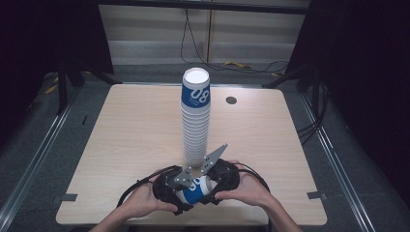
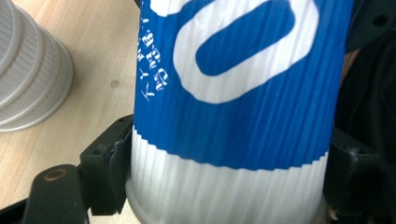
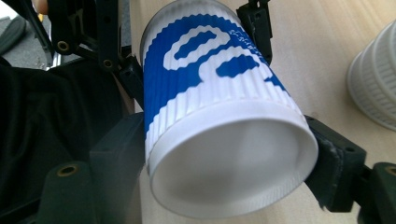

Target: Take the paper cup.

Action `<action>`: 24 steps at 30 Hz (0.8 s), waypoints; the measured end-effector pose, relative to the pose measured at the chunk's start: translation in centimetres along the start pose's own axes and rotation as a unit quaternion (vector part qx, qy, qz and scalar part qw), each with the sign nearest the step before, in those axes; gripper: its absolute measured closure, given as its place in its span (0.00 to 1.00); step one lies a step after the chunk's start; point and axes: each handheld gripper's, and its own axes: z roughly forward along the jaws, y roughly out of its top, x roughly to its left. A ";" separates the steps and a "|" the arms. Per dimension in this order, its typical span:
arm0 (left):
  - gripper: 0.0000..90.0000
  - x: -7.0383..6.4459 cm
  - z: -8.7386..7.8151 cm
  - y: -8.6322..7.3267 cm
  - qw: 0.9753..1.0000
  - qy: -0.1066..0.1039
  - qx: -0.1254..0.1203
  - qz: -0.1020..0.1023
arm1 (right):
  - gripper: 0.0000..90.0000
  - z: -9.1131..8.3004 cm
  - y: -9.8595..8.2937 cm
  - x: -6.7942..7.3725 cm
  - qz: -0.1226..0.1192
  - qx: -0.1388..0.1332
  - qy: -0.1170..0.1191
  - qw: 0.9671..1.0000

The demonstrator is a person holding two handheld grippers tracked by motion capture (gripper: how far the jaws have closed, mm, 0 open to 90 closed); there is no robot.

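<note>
Evidently both the left gripper [image 1: 180, 192] and right gripper [image 1: 212, 186] clamp, seemingly firmly, the cup [image 1: 196, 189].

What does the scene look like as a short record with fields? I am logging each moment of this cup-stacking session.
held item: single blue and white cup, lying on its side between both claws
left claw: jaws closed on the cup's white lower part
right claw: jaws against the cup near its closed base
cup stack: tall, upright, mid-table, just beyond the hands, open mouth up
stack and held cup: apart in both gripper views
table: light wood, round dark cap near the far edge
</note>
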 end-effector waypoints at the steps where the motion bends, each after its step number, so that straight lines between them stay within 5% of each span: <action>1: 0.21 0.0 0.0 0.0 1.000 0.000 0.002 0.000 | 0.26 0.0 0.0 0.0 -0.002 0.003 -0.001 1.000; 5: 0.21 -0.2 0.1 0.0 1.000 -0.006 0.009 0.012 | 0.30 0.1 0.0 0.1 -0.002 0.012 0.018 1.000; 16: 0.21 -0.4 -0.1 -0.1 1.000 -0.010 0.000 0.029 | 0.33 -0.1 0.1 0.3 -0.014 0.021 0.023 0.999; 24: 0.18 0.1 -0.9 -0.5 0.999 -0.007 -0.050 0.007 | 0.33 -0.7 0.0 0.2 -0.009 0.010 0.018 1.000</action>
